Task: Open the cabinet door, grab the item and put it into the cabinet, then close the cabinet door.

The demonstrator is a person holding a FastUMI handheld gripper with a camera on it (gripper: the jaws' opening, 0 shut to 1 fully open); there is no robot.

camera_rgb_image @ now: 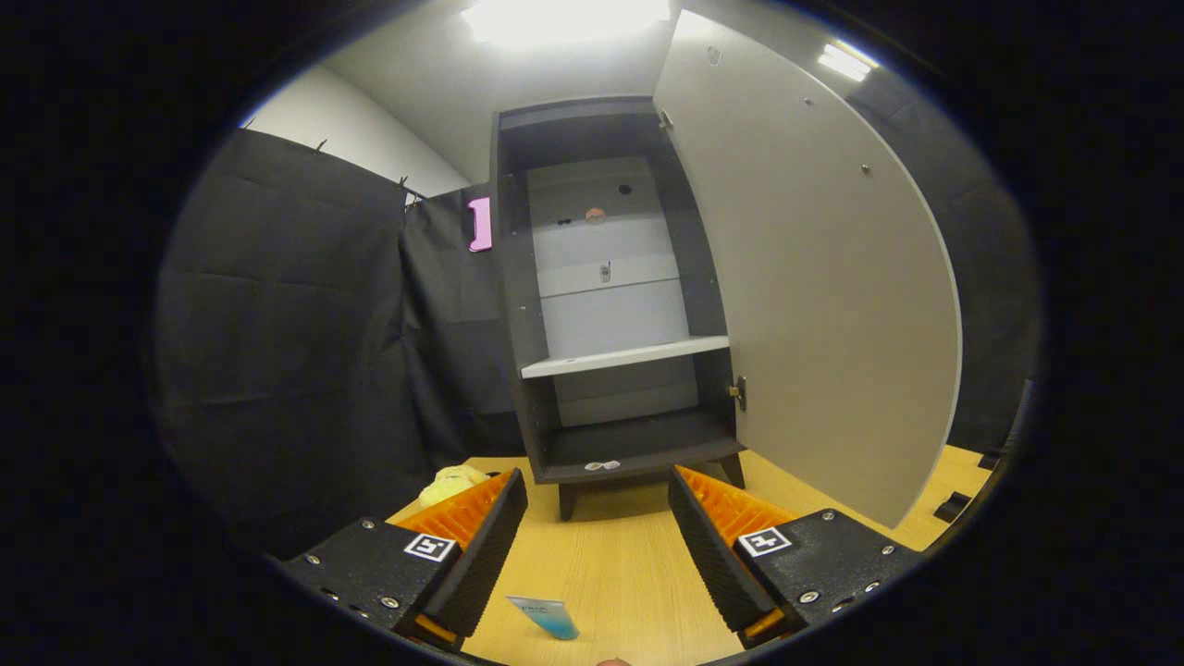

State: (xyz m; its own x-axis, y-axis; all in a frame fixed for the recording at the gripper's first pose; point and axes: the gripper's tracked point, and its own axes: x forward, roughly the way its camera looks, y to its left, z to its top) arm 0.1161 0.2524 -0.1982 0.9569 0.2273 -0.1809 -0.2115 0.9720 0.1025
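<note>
A tall dark cabinet (610,305) stands on the wooden table (629,564), straight ahead beyond the fingers. Its pale door (814,277) is swung wide open to the right. Inside, a white shelf (624,356) crosses the middle and the dark bottom compartment (638,444) lies below it. My gripper (597,527) is open, with nothing between its fingers. A small light-blue tube (546,617) lies on the table between the fingers, close to the left one and low down. A yellow soft item (450,483) sits on the table just beyond the left finger, partly hidden by it.
Black cloth walls (305,351) close in on the left and behind the cabinet. A small dark object (953,506) lies on the table at the right, past the open door's edge. Bare tabletop stretches between the fingers and the cabinet's feet.
</note>
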